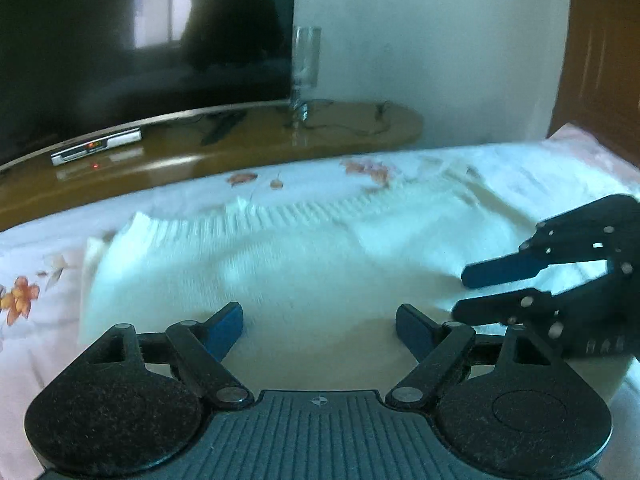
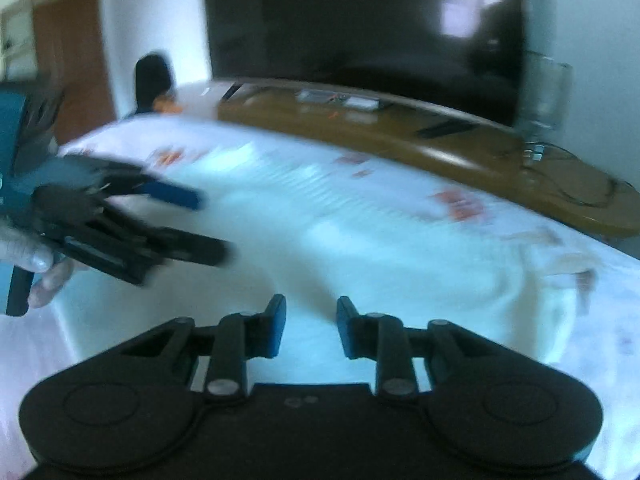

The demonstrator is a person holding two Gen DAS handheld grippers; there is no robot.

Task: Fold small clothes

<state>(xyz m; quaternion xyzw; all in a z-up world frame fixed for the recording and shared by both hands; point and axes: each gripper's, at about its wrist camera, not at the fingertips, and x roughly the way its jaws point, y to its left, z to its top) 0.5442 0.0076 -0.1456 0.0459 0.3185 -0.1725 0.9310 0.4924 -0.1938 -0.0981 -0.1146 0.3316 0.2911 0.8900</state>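
A white knitted sweater (image 1: 280, 264) lies folded on the floral bedsheet (image 1: 36, 312), its ribbed hem along the far side. My left gripper (image 1: 320, 326) is open just above the sweater's near part, with nothing between its fingers. My right gripper (image 1: 464, 292) shows at the right of the left wrist view, open over the sweater's right end. In the right wrist view the sweater (image 2: 380, 248) is blurred; the right gripper (image 2: 311, 326) is open and empty above it, and the left gripper (image 2: 212, 224) reaches in from the left, held by a hand.
A wooden TV stand (image 1: 224, 148) runs along the far side of the bed, with a large dark TV (image 1: 140, 40), a set-top box (image 1: 96, 148), a glass (image 1: 306, 64) and cables. A wooden door (image 1: 600, 60) stands at the right.
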